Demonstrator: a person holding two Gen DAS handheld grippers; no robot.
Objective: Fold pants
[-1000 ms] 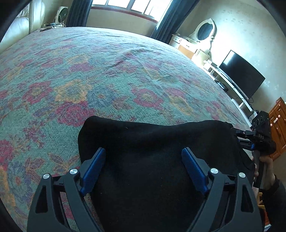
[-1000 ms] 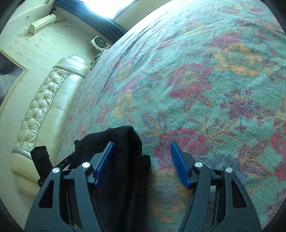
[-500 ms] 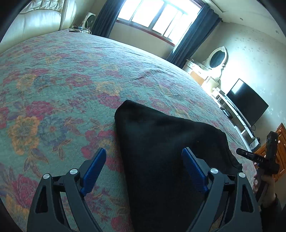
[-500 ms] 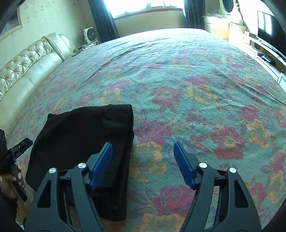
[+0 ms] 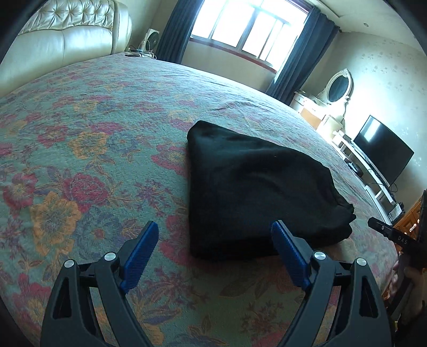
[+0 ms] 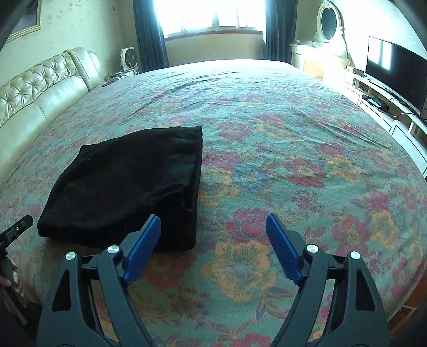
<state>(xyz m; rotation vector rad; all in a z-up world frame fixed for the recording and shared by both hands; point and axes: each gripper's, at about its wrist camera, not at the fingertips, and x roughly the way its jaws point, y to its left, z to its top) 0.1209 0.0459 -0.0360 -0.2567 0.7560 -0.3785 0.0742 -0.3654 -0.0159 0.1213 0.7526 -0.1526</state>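
The black pants (image 5: 256, 192) lie folded into a compact stack on the floral bedspread (image 5: 80, 149). They also show in the right wrist view (image 6: 128, 186), left of centre. My left gripper (image 5: 214, 237) is open and empty, held above the bed just short of the stack's near edge. My right gripper (image 6: 213, 232) is open and empty, beside the stack's near right corner and clear of it. The right gripper's body shows at the right edge of the left wrist view (image 5: 395, 235).
A cream tufted headboard (image 6: 40, 90) runs along the left. A window with dark curtains (image 6: 210, 18) is at the far end. A vanity with oval mirror (image 6: 328, 32) and a TV (image 6: 395, 69) on a low white unit stand to the right.
Both grippers have pulled back and up from the pants. The stack, earlier between and under the fingers, now lies whole in front of them.
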